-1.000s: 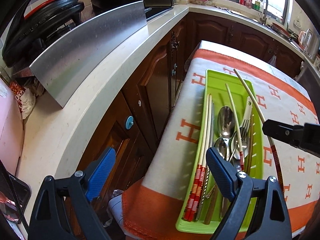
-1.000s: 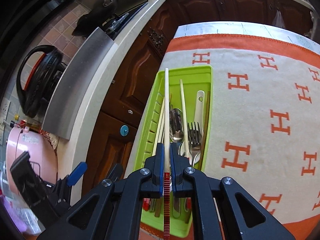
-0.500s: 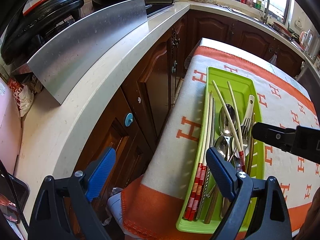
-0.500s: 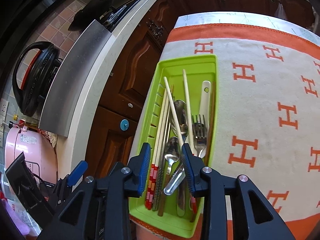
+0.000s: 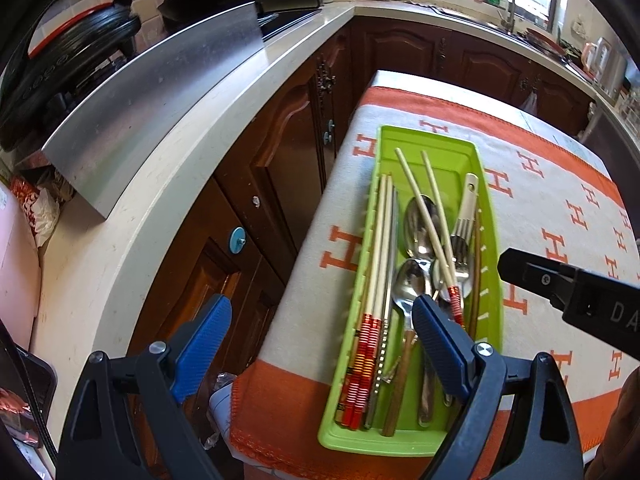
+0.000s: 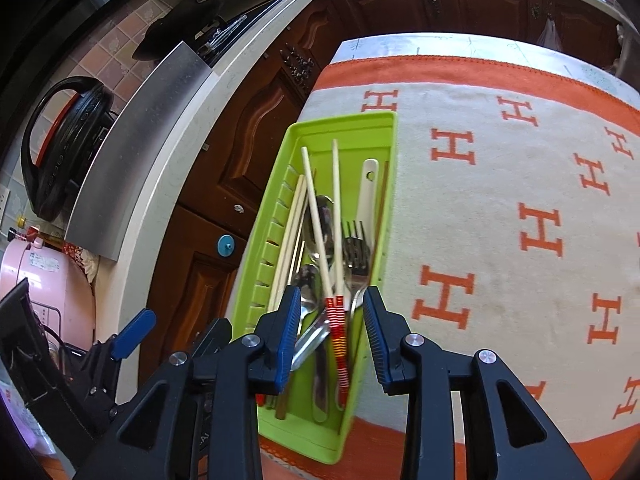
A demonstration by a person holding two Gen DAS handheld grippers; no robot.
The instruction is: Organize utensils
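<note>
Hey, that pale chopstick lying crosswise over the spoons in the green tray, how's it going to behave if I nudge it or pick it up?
The chopstick looks thin, straight and rigid, so probably stiff and light. It rests across the rounded spoons, not flat in the green tray, so a nudge would likely roll or pivot it. Its smooth, narrow shaft may slip.

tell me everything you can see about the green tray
The green tray is a long, shallow, lime plastic box with a slotted left wall. It lies flat on the orange and white cloth near the table's left edge, and holds chopsticks, spoons and forks, partly piled crosswise. Nothing grips it.
</note>
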